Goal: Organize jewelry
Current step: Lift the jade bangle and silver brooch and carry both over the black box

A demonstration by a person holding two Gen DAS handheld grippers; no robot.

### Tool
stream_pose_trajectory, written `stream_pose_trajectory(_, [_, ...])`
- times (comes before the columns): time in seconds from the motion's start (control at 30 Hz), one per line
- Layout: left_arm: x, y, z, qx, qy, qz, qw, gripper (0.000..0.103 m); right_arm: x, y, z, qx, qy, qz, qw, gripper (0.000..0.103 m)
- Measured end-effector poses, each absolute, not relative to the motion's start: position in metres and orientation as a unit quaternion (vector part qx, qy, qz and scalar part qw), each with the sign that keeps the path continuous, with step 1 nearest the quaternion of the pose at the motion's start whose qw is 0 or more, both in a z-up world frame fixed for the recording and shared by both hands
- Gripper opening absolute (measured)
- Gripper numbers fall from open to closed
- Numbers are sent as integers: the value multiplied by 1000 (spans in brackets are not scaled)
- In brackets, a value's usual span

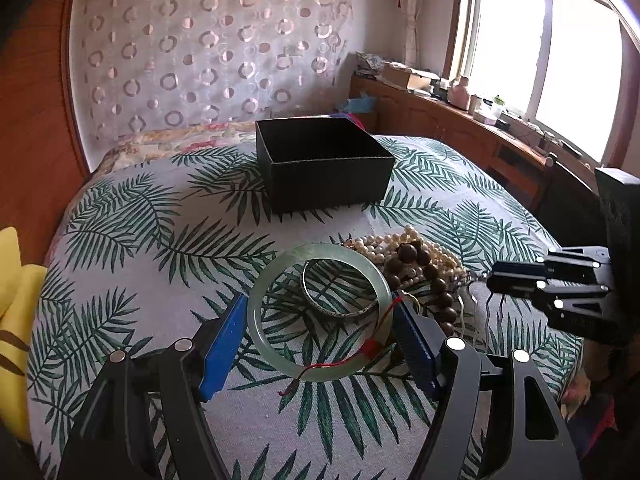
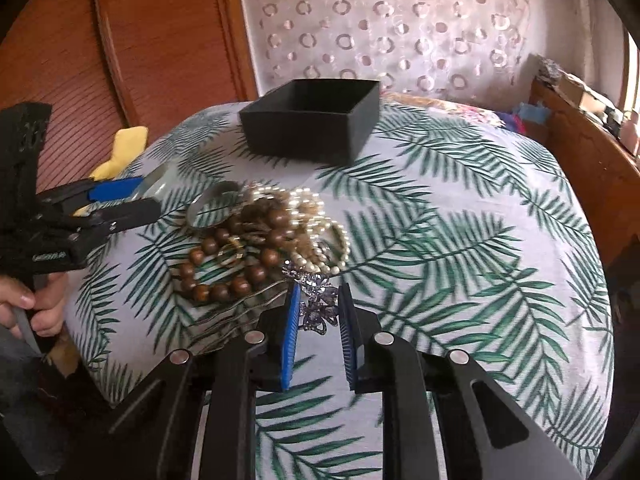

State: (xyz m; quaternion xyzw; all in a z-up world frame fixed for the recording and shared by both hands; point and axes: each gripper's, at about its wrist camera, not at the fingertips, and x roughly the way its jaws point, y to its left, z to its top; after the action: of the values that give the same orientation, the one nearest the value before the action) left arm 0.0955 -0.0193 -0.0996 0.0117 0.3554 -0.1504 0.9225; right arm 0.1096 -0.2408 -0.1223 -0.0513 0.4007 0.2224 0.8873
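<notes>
A pale green jade bangle (image 1: 256, 312) with a red thread sits between my left gripper's (image 1: 320, 298) blue pads, which press on its two sides. From the right wrist view this gripper (image 2: 150, 194) holds the bangle (image 2: 160, 182) edge-on. My right gripper (image 2: 320, 292) is shut on a purple flower hairpin (image 2: 316, 312); its wavy silver prongs (image 1: 488, 312) hang under that gripper (image 1: 491, 276). Between the two lies a heap: pearl necklace (image 1: 384, 240) (image 2: 308, 200), brown wooden bead bracelet (image 1: 432, 272) (image 2: 224, 284), silver bangle (image 1: 340, 315). An open black box (image 1: 328, 180) (image 2: 296, 136) stands behind the heap.
Everything rests on a leaf-print cloth (image 1: 160, 240) over a rounded surface. A yellow soft toy (image 1: 16, 320) (image 2: 120, 148) lies at the left edge. A cluttered wooden counter (image 1: 460, 128) runs under the window on the right. A person's hand (image 2: 36, 304) grips the left tool.
</notes>
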Motion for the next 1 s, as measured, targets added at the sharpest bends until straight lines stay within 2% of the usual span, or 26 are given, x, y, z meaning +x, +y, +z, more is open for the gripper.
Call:
stream_pose_trajectory(0.63, [97,-23,-88,24,342,-151,927,69,111,-235,-81,-85,345,217,909,21])
stream_pose_trajectory(1.0, [125,-25,-70,40,322,-151,934,69,152,-217,-49,-121,308,225,917,21])
